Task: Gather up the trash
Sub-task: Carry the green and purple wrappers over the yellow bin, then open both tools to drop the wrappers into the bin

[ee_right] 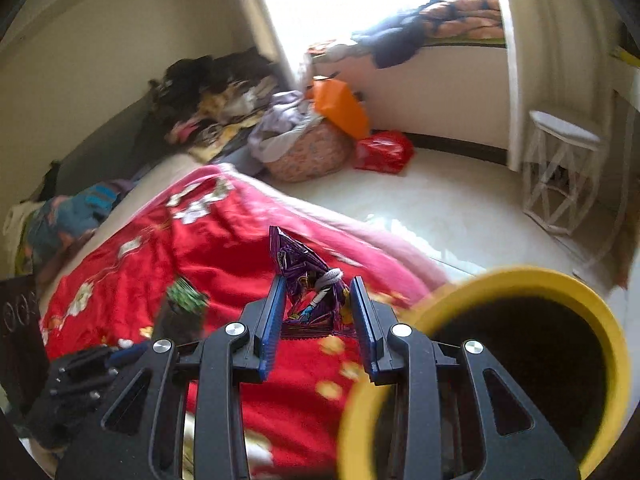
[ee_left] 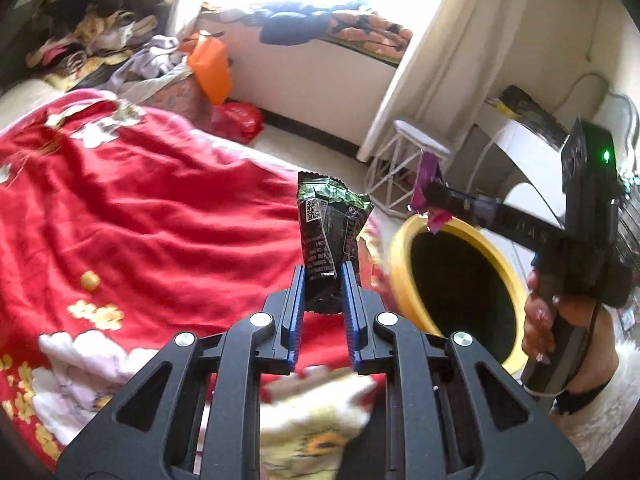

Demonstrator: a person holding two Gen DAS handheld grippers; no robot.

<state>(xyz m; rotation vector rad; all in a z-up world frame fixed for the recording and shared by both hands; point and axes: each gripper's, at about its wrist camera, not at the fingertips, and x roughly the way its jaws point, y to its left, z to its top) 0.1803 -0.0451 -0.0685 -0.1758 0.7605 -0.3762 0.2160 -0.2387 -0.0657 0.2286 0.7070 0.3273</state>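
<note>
Inside, yellow bin [ee_left: 400,264] looks dark, contents unseen.

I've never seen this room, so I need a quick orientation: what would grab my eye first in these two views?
The bright red floral blanket filling the bed, then the yellow-rimmed bin with its dark inside beside it. In front, the left gripper pinches a dark green snack wrapper upright, and the right gripper grips a crumpled purple wrapper near the bin's rim.

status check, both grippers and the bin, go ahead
Left gripper shut on green wrapper. Right gripper shut on purple wrapper, tip near yellow bin rim. Bin mouth open, nothing blocking.
</note>
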